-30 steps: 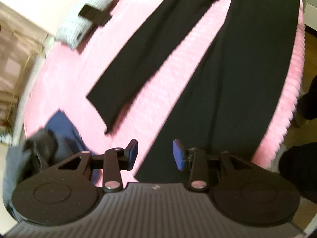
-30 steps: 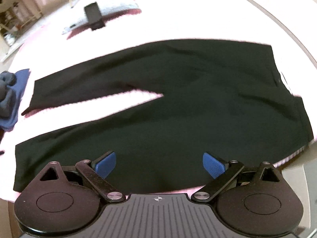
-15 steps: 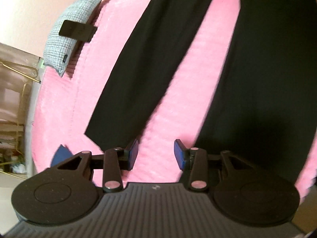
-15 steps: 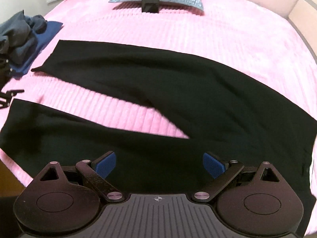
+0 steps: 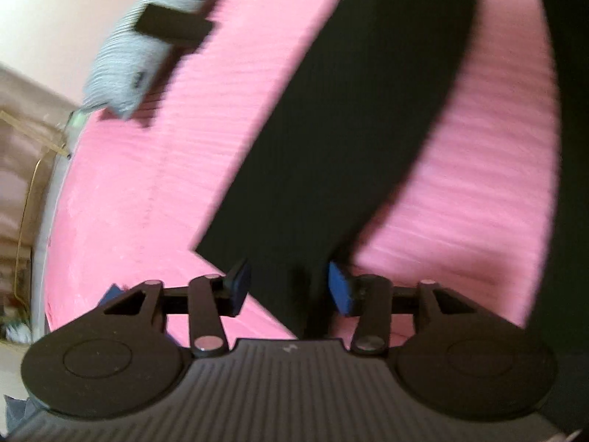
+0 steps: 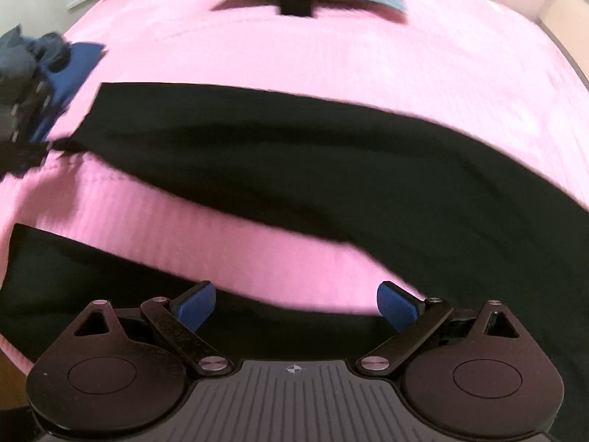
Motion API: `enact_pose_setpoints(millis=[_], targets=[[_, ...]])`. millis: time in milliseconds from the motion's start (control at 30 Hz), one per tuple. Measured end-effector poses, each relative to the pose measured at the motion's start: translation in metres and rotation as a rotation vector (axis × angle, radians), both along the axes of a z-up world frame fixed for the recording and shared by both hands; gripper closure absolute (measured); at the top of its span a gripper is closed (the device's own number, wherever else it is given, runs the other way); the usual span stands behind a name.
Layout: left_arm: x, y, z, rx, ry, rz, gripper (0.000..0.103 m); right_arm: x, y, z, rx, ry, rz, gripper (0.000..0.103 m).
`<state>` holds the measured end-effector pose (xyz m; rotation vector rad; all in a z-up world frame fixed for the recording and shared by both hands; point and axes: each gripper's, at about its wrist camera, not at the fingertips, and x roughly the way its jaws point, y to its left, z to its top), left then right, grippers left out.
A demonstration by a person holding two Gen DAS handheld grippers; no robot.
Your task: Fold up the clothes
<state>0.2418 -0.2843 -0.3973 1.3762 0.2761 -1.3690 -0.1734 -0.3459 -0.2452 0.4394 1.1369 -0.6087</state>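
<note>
Left gripper (image 5: 285, 287) fingers opening over trouser hem (image 5: 257, 269); right gripper (image 6: 296, 307) wide, empty

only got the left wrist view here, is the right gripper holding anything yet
Observer: No. The right gripper is open, its fingers wide apart with nothing between them.
Operator: what's it over
Observer: The edge of the nearer leg of the black trousers, which lie flat on the pink blanket.
Operator: i see a bit of blue low on my left, what is it
Observer: A blue cloth beside a crumpled grey garment, just beyond the cuff of the far leg.
</note>
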Motion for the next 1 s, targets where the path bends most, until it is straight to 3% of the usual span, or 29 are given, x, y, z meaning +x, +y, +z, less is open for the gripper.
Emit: enact_pose_setpoints(millis=[133, 267, 400, 467, 567, 667, 700, 733, 767, 867, 933, 1000], targets=[[0.041, -0.044, 0.000, -0.026, 0.071, 0.045, 0.055, 0.043, -0.007, -0.002, -0.038, -0.016, 0.063, 0.006], [0.072, -0.082, 0.005, 0.014, 0.175, 0.086, 0.054, 0.054, -0.018, -0.009, -0.034, -0.018, 0.062, 0.006], [0.081, -0.088, 0.033, -0.037, 0.225, 0.124, 0.044, 0.052, -0.031, -0.019, -0.016, -0.020, 0.023, 0.006], [0.084, -0.092, 0.028, 0.000, 0.229, 0.117, 0.041, 0.047, -0.039, -0.025, 0.006, -0.020, -0.010, 0.006], [0.080, -0.104, -0.003, 0.151, 0.176, 0.063, 0.040, 0.044, -0.047, -0.038, 0.038, -0.021, -0.043, 0.006], [0.077, -0.112, -0.026, 0.223, 0.160, 0.009, 0.041, 0.046, -0.046, -0.048, 0.047, -0.018, -0.038, 0.006], [0.078, -0.115, -0.030, 0.253, 0.180, 0.014, 0.052, 0.046, -0.046, -0.051, 0.050, -0.013, -0.036, 0.006], [0.079, -0.116, -0.030, 0.269, 0.214, 0.018, 0.082, 0.044, -0.046, -0.054, 0.053, -0.004, -0.037, 0.006], [0.081, -0.119, -0.026, 0.265, 0.227, 0.039, 0.099, 0.042, -0.047, -0.056, 0.055, 0.003, -0.038, 0.006], [0.089, -0.121, -0.006, 0.111, 0.183, 0.140, 0.099, 0.035, -0.051, -0.058, 0.056, 0.005, -0.056, 0.006], [0.090, -0.124, -0.008, 0.106, 0.166, 0.172, 0.098, 0.032, -0.057, -0.059, 0.050, 0.001, -0.078, 0.006], [0.081, -0.126, -0.021, 0.133, 0.091, 0.159, 0.093, 0.031, -0.066, -0.062, 0.038, -0.010, -0.096, 0.006]])
